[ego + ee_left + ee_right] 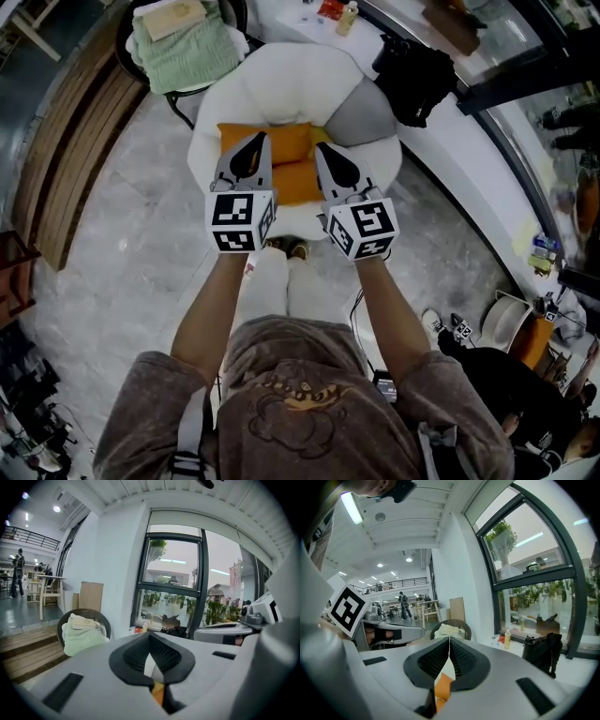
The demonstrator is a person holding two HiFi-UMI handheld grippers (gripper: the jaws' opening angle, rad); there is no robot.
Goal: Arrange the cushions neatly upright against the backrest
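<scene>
Head view: left gripper [261,139] and right gripper [321,148], jaws pressed together, partly hide orange cushion [292,143]

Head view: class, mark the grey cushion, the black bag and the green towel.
grey cushion [363,116], head view, middle of its visible face
black bag [414,77], head view, centre of its body
green towel [187,54], head view, middle of the folded pile
</scene>
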